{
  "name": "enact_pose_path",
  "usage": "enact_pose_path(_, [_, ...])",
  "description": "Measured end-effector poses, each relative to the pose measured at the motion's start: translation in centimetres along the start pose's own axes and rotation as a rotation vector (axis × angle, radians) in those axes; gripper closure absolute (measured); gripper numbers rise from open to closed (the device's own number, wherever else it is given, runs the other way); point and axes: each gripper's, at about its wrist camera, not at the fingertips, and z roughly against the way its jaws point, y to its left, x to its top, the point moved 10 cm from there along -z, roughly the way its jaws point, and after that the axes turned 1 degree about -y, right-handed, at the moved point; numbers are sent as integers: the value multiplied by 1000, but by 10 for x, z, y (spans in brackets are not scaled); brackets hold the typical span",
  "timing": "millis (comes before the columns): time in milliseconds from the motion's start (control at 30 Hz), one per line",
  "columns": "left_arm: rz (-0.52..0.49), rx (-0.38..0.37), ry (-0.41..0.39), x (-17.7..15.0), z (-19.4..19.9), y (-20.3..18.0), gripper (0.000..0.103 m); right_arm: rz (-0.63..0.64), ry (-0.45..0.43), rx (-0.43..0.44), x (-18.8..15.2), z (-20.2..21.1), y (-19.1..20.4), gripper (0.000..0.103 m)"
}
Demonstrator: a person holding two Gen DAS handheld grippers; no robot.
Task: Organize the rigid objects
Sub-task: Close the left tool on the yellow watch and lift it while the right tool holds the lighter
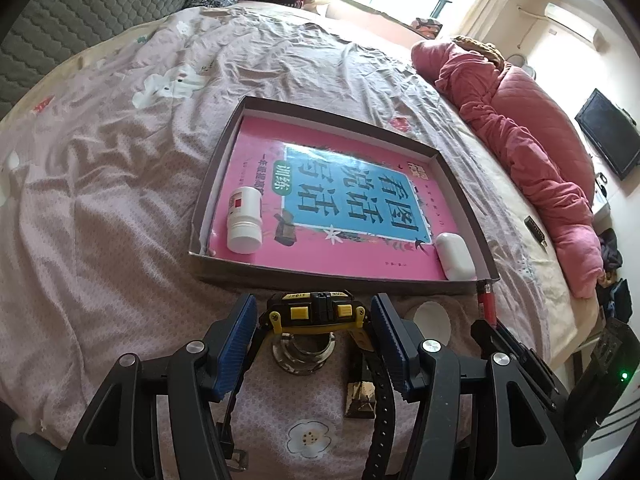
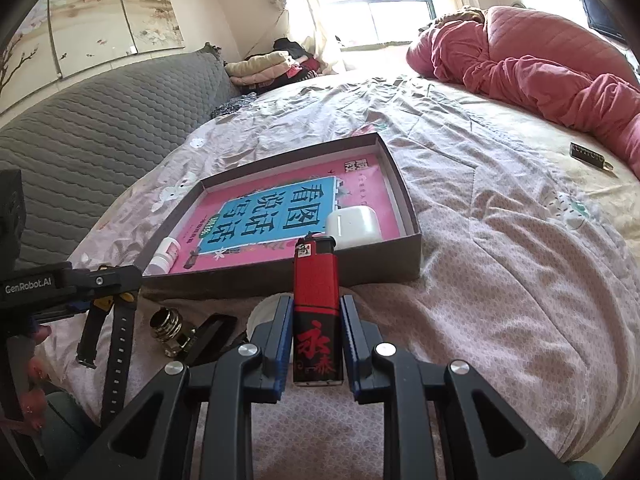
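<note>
My left gripper (image 1: 314, 304) is shut on a black and yellow digital watch (image 1: 316, 314), with the blue pads against its sides and its straps hanging down over the bed. My right gripper (image 2: 316, 300) is shut on a red and black lighter (image 2: 316, 312), held upright just before the near wall of the shallow brown box (image 2: 408, 216). That box (image 1: 224, 152) lies on the bed with a pink book (image 1: 256, 152) flat inside. On the book rest a white bottle (image 1: 244, 220) at the near left and a white earbud case (image 1: 456, 256) at the near right.
On the bedsheet between the grippers and the box lie a metal threaded fitting (image 2: 170, 326), a white round lid (image 1: 430, 318), a small dark pyramid-shaped piece (image 1: 360, 396) and a black flat item (image 2: 212, 336). A pink quilt (image 1: 520, 140) is piled at the right. A grey padded headboard (image 2: 100, 120) runs along the left.
</note>
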Motion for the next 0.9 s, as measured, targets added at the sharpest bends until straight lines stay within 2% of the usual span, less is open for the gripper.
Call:
enact_pose_path(433, [-31,-24,-33,12,6,-21,42,24,-19,1,9,10,9,80])
enact_pose_path(900, [-31,-40,-60,31,7,-27,42,31,-45,2,30,15,13,80])
